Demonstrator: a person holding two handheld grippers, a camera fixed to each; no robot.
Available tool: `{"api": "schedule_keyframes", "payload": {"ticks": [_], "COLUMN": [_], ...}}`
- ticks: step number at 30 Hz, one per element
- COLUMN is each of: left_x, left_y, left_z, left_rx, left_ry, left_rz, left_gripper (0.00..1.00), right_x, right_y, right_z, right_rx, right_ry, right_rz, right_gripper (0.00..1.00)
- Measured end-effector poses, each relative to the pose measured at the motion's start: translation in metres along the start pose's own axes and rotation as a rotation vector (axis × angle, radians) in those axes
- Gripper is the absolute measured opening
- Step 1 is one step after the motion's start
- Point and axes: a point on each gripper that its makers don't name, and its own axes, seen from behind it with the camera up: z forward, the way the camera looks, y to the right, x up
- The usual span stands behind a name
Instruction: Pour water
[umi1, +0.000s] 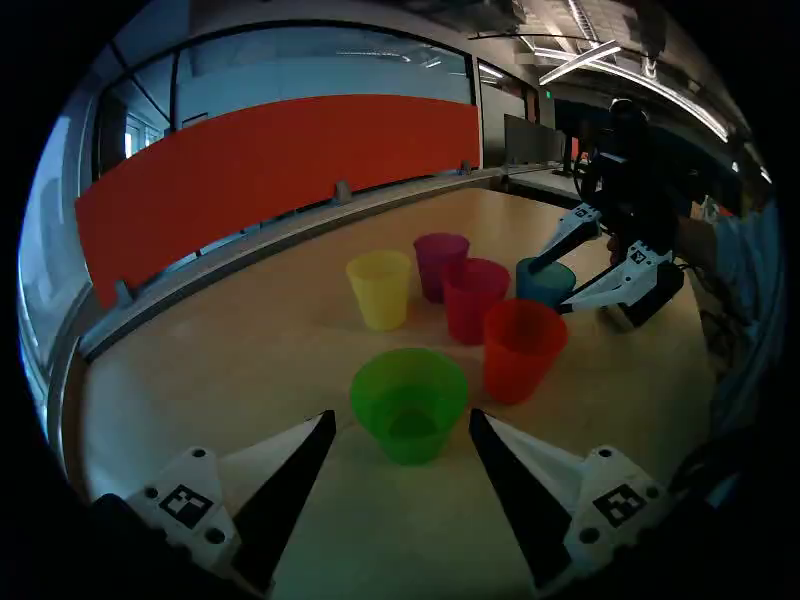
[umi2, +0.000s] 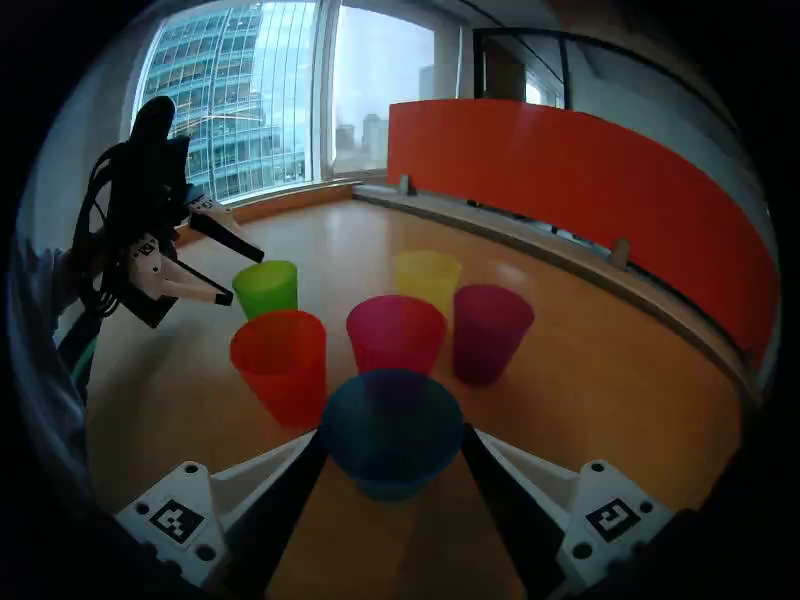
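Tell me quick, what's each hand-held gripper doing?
Left hand-held gripper: open, green cup between its fingertips.
Right hand-held gripper: straddles the blue cup; grip cannot be told.

Black fingers (umi1: 290, 480), white housings (umi1: 545, 460), square coded tags (umi1: 182, 497)

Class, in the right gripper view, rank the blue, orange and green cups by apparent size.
Largest to smallest: blue cup, orange cup, green cup. Nearness to the camera likely explains it; real sizes unsure.
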Motion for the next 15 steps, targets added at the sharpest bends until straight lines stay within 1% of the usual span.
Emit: {"api": "schedule_keyframes", "payload": {"ticks": [7, 15], "left_x": [0.0, -0.004], "left_y": [0.0, -0.001], "left_z": [-0.006, -0.02], "left_rx": [0.011, 0.038], "left_ry": [0.005, 0.017], "left_rz": [-0.004, -0.029], "left_gripper": [1.0, 1.0], "right_x": [-0.003, -0.012], "right_y": [0.001, 0.005], "right_z": [-0.011, -0.033], "right_rx": [-0.007, -0.038], "right_ry": [0.004, 0.013], "right_rz": [0.005, 0.011], "right_gripper": [1.0, 1.0]}}
